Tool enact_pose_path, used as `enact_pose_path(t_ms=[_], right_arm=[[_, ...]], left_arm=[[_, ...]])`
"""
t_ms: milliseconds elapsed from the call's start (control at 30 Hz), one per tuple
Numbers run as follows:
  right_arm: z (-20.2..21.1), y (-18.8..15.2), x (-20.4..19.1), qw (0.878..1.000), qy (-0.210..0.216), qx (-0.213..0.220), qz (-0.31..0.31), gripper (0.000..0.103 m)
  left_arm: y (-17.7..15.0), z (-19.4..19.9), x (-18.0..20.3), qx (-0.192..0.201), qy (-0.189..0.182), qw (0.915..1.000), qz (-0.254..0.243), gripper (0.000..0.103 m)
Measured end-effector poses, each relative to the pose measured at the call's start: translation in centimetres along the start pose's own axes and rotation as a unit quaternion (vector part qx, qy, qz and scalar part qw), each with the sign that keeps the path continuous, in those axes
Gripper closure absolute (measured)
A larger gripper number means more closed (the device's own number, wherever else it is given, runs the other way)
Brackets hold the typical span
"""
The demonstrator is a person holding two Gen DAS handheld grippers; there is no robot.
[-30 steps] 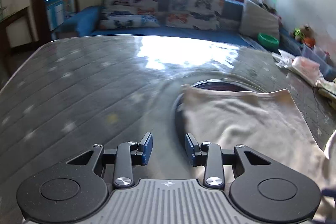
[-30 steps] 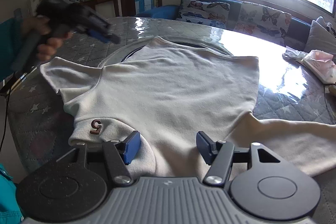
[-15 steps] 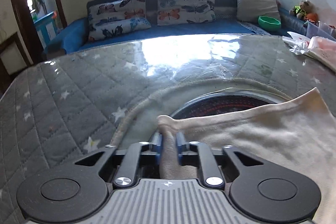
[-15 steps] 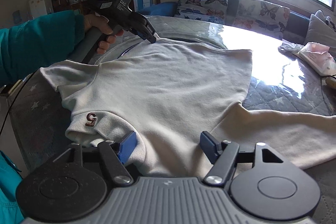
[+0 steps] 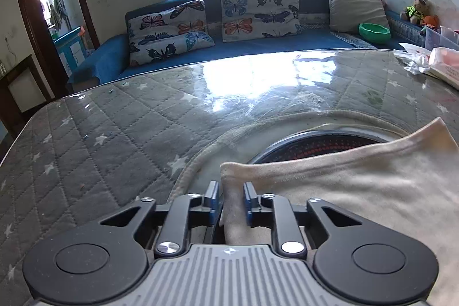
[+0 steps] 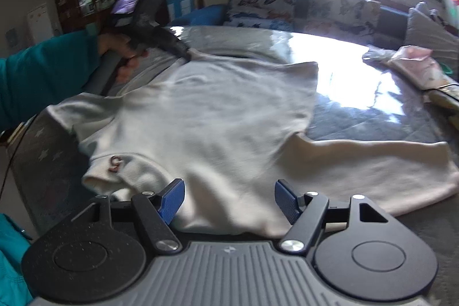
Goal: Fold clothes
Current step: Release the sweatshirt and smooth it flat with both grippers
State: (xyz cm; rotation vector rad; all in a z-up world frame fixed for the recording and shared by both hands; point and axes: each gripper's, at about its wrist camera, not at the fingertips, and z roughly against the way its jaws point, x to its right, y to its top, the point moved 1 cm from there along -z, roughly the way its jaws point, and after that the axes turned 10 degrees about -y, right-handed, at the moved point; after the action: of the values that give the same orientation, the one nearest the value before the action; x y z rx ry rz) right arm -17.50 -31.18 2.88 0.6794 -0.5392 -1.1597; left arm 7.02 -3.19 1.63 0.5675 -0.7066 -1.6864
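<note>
A cream long-sleeved shirt lies spread flat on the quilted grey table, a brown mark on its collar facing me. In the right wrist view, my left gripper is held by a hand in a teal sleeve at the shirt's far left hem corner. The left wrist view shows that gripper shut on the hem corner, with cream shirt fabric bunched between its blue pads. My right gripper hovers open over the near shoulder, beside the collar, nothing between its fingers.
A dark round inset in the table lies partly under the shirt hem. Plastic bags and packets sit at the table's right edge. Behind the table are a blue sofa with butterfly cushions and a green bowl.
One second ago my left gripper was open short of the hem; it has since moved onto the corner and shut on it. The right gripper has shifted slightly, staying open.
</note>
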Motion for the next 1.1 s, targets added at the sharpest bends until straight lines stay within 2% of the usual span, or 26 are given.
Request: enact_pose_path(t_ms=[133, 300, 467, 567, 767, 967, 1100], right_arm=[[-0.2, 0.6, 3.6, 0.998, -0.049, 0.008, -0.033, 0.032], [-1.7, 1.0, 9.4, 0.987, -0.131, 0.011, -0.091, 0.033], [-2.1, 0.7, 11.6, 0.98, -0.164, 0.004, -0.11, 0.033], [-2.3, 0.5, 12.9, 0.975, -0.184, 0.0, -0.122, 0.033], [-2.7, 0.1, 15.5, 0.964, -0.224, -0.007, -0.145, 0.033], [-5.5, 2.0, 16.3, 0.961, -0.244, -0.013, -0.13, 0.032], [-6.6, 1.8, 17.5, 0.954, -0.268, -0.012, -0.136, 0.028]], left_arm=[[-1.1, 2.4, 1.1, 0.006, -0.032, 0.9995, -0.003, 0.059], [-3.3, 5.6, 3.7, 0.004, -0.09, 0.9958, -0.017, 0.056], [-5.6, 8.4, 6.7, -0.001, -0.149, 0.9883, -0.032, 0.055], [-7.5, 9.5, 8.6, -0.01, -0.17, 0.9839, -0.055, 0.055], [-10.7, 11.0, 10.5, -0.019, -0.174, 0.9801, -0.094, 0.051], [-12.7, 12.6, 11.1, -0.006, -0.165, 0.9789, -0.12, 0.047], [-13.7, 13.6, 11.2, 0.005, -0.163, 0.9767, -0.14, 0.046]])
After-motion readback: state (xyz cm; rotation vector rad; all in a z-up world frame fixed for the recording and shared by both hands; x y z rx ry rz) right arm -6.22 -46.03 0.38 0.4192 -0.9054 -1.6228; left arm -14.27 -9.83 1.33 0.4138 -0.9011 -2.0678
